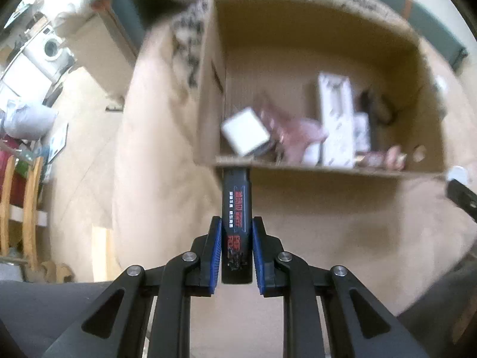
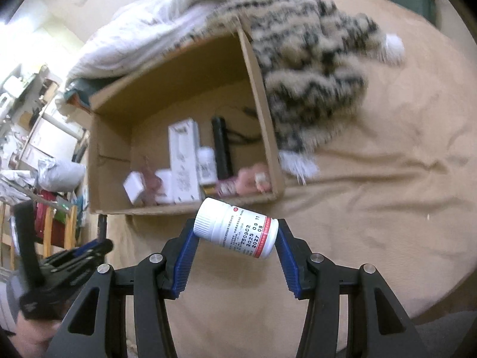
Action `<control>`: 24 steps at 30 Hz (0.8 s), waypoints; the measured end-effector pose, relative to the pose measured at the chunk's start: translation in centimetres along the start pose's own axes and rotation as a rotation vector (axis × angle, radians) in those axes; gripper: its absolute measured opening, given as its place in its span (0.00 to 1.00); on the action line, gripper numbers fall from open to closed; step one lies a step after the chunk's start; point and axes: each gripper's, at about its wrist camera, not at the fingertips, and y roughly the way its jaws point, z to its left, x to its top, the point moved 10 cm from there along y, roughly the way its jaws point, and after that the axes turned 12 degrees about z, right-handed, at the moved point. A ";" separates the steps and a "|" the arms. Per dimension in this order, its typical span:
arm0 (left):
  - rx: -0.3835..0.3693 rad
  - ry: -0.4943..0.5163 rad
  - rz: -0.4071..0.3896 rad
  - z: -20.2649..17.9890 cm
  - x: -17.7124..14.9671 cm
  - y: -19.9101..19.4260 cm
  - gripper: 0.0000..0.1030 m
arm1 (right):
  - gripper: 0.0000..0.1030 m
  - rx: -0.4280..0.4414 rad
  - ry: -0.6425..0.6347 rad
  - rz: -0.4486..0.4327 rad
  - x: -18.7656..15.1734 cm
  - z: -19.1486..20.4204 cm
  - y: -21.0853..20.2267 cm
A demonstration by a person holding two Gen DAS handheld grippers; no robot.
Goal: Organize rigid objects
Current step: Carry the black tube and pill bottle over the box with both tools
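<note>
Clamping a slim black rectangular stick (image 1: pixel 236 223) between its ribbed blue pads (image 1: pixel 215 256), the left gripper (image 1: pixel 236 255) holds it pointing at the near wall of the open cardboard box (image 1: pixel 298 170); red and white print runs along the stick, too blurred to read. Inside the box lie a white cube (image 1: pixel 245 131) and a tall white carton (image 1: pixel 337 122). The right gripper (image 2: pixel 235 249) pinches a smooth white plastic bottle (image 2: pixel 238 232), ridged cap leftward, lying crosswise just before the box's front edge. Its label reads "250902", "2025 09 11" and "2027 08". Tan bedding (image 2: pixel 372 208) lies underneath.
</note>
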 end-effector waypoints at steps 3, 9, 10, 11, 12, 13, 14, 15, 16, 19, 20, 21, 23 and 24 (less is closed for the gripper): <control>-0.020 0.010 -0.078 -0.7 1.0 -3.0 0.17 | 0.53 0.001 -0.037 -0.083 1.5 0.9 -1.8; -0.038 0.021 -0.207 -1.5 4.7 -8.1 0.17 | 0.53 0.010 -0.071 -0.125 4.0 2.1 -2.2; -0.034 0.021 -0.220 -1.9 4.9 -8.5 0.17 | 0.53 0.007 -0.076 -0.119 4.5 2.2 -1.8; -0.035 0.017 -0.228 -2.0 5.7 -8.7 0.17 | 0.53 0.001 -0.081 -0.113 4.9 2.3 -1.5; -0.038 0.016 -0.227 -2.0 6.4 -8.6 0.17 | 0.53 -0.003 -0.086 -0.107 5.4 2.5 -1.0; -0.039 0.012 -0.225 -2.2 7.1 -8.4 0.17 | 0.53 -0.006 -0.091 -0.099 5.7 2.6 -0.6; -0.034 0.009 -0.227 -2.6 8.2 -7.9 0.17 | 0.53 -0.009 -0.097 -0.089 6.0 2.8 -0.1; -0.027 0.011 -0.228 -2.9 8.8 -7.4 0.17 | 0.53 -0.015 -0.105 -0.079 6.4 3.0 0.4; -0.017 0.017 -0.228 -3.0 9.2 -7.1 0.17 | 0.53 -0.027 -0.119 -0.070 6.7 3.3 1.0; 0.011 0.031 -0.219 -3.5 10.4 -5.4 0.17 | 0.53 -0.086 -0.170 -0.050 7.3 3.8 2.5; 0.016 0.035 -0.213 -3.8 10.6 -4.6 0.17 | 0.53 -0.084 -0.183 -0.040 7.5 4.1 2.9; 0.020 0.038 -0.204 -4.0 10.8 -4.0 0.17 | 0.53 -0.082 -0.194 -0.027 7.5 4.4 3.4; 0.022 0.043 -0.184 -4.3 11.1 -2.8 0.17 | 0.53 -0.092 -0.216 0.001 7.3 4.8 4.3; 0.024 0.045 -0.178 -4.4 11.2 -2.3 0.17 | 0.53 -0.092 -0.220 0.018 7.0 4.8 4.8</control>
